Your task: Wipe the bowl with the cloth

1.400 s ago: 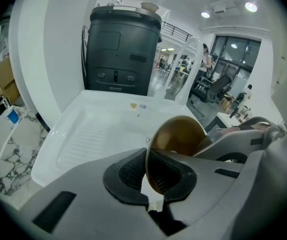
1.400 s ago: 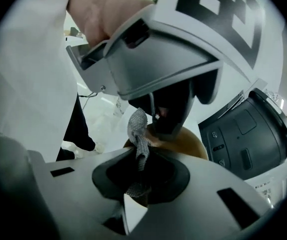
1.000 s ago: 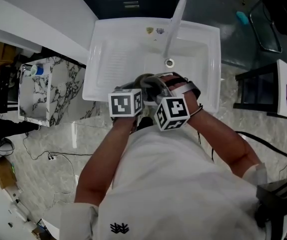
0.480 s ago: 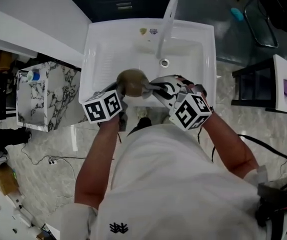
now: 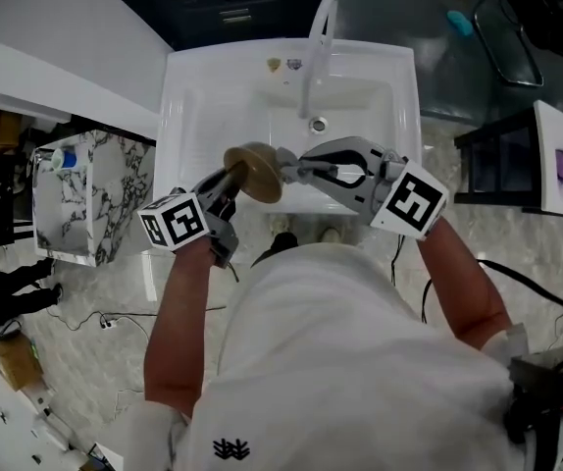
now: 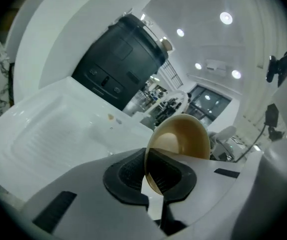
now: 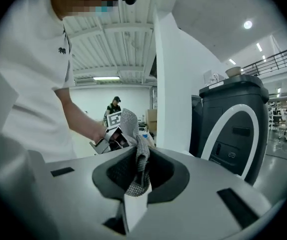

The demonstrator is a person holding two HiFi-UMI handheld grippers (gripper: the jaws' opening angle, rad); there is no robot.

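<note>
Bowl [image 6: 183, 136] and cloth [image 7: 133, 129] both gripped.
Left gripper [image 6: 151, 176] clamps the bowl's rim between its fingers [image 6: 128, 171]; right gripper [image 7: 139, 171] pinches the cloth.

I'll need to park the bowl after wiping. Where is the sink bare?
Bare: the ribbed drainboard between the sink's left rim and the basin, and the basin floor round the drain, right of the faucet. Crowded: the sink's front, where the left tool grips the bowl and the right tool grips the cloth.
</note>
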